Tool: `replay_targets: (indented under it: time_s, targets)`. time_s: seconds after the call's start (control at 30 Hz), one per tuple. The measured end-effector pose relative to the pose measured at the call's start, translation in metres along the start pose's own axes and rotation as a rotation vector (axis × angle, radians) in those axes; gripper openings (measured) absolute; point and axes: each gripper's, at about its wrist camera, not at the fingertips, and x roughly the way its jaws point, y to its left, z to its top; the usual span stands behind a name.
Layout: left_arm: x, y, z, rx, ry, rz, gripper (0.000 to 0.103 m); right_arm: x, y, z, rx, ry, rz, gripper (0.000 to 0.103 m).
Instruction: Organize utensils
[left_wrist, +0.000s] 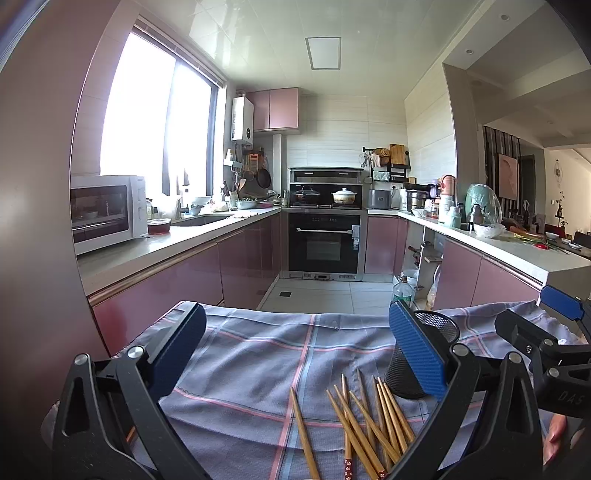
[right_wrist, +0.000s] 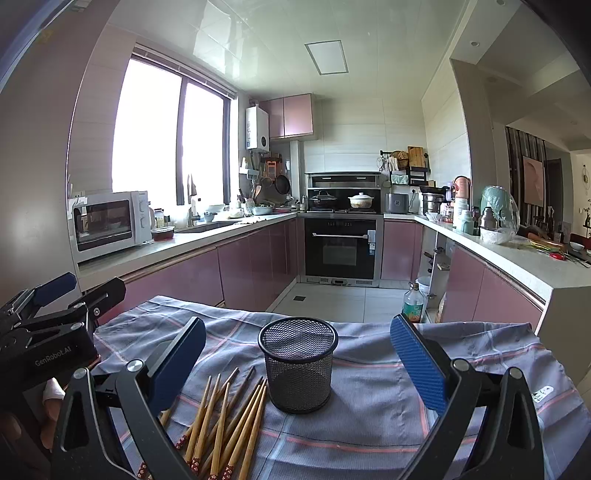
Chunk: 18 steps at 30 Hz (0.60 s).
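One mesh holder (right_wrist: 297, 363); chopsticks (right_wrist: 236, 417), about ten; one checked cloth (right_wrist: 388, 398).

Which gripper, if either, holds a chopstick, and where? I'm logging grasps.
Neither. The left gripper and right gripper are open and empty; the chopsticks lie on the cloth.

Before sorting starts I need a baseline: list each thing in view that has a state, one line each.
left gripper: fingers wide open, holding nothing
right gripper: fingers wide open, holding nothing
mesh cup: upright, empty
chopsticks: lying loose in a heap on the cloth, beside the cup
oven door: closed
plaid cloth: spread flat
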Motion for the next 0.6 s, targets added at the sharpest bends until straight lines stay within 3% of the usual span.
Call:
replay_targets:
  time_s: [0.6]
  targets:
    - [0.001, -0.003, -0.0011, -0.002, 0.004, -0.003, 0.098, -0.0012, -0.0024, -0.0027, 0.003, -0.007, 0.001, 0.097]
